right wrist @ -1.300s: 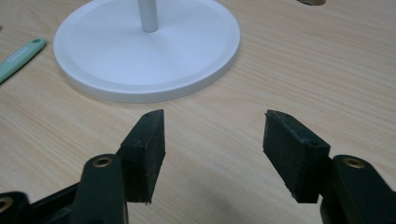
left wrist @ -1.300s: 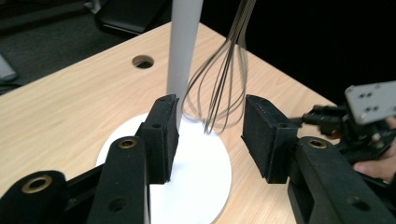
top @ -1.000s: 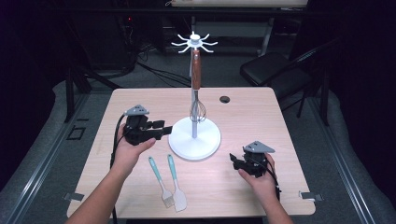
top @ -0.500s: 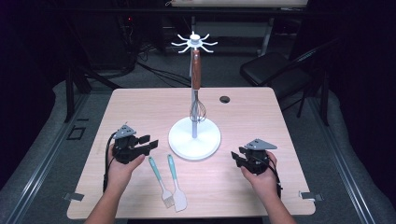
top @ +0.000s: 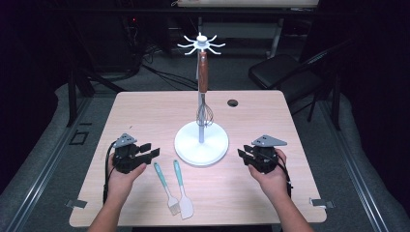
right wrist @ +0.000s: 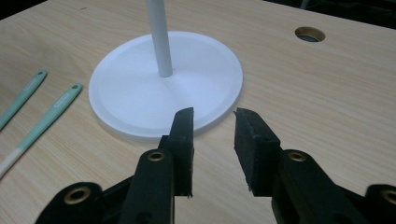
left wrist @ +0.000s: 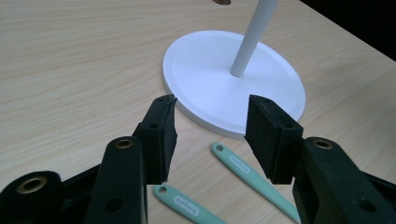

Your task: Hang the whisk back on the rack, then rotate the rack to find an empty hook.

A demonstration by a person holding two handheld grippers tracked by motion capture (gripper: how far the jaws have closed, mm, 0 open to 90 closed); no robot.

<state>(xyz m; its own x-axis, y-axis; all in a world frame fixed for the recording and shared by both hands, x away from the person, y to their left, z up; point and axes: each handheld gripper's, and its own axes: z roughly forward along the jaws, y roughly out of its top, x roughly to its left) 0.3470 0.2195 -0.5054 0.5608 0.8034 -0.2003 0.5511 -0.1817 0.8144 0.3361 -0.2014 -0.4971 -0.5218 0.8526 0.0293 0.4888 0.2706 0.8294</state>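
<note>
Two hands are resting low over the wooden table (top: 145,116) in the high view, one at each side of the white stand (top: 201,144). The left gripper (top: 151,151) is lying almost level in the person's left hand (top: 123,175), its jaws pointing toward the stand's round base and standing apart with nothing between them. The forearm is coming up from the bottom edge at a slight slant. Just beside that gripper, toward the middle, two utensils are lying side by side on the table: a mint brush (top: 165,188) and a mint spatula (top: 183,191), handles toward the stand. A whisk (top: 204,94) with a brown handle is hanging from the stand's hooked top. The right gripper (top: 243,155) is sitting in the right hand (top: 269,176), jaws facing the base from the other side; they have just been closing and are holding nothing.

In the left gripper view, the left gripper (left wrist: 211,122) is tilting down at the table, jaws set wide and empty, the edge of the white stand (left wrist: 205,79) showing between them. The two mint handles (left wrist: 238,167) (left wrist: 184,204) are lying just under and between the jaws, untouched.

In the right gripper view, the right gripper (right wrist: 214,114) is aiming at the near rim of the white stand (right wrist: 140,93), jaws partly drawn in with a clear gap and bare table behind. The mint handles (right wrist: 46,116) (right wrist: 21,100) are lying well off to the side.
</note>
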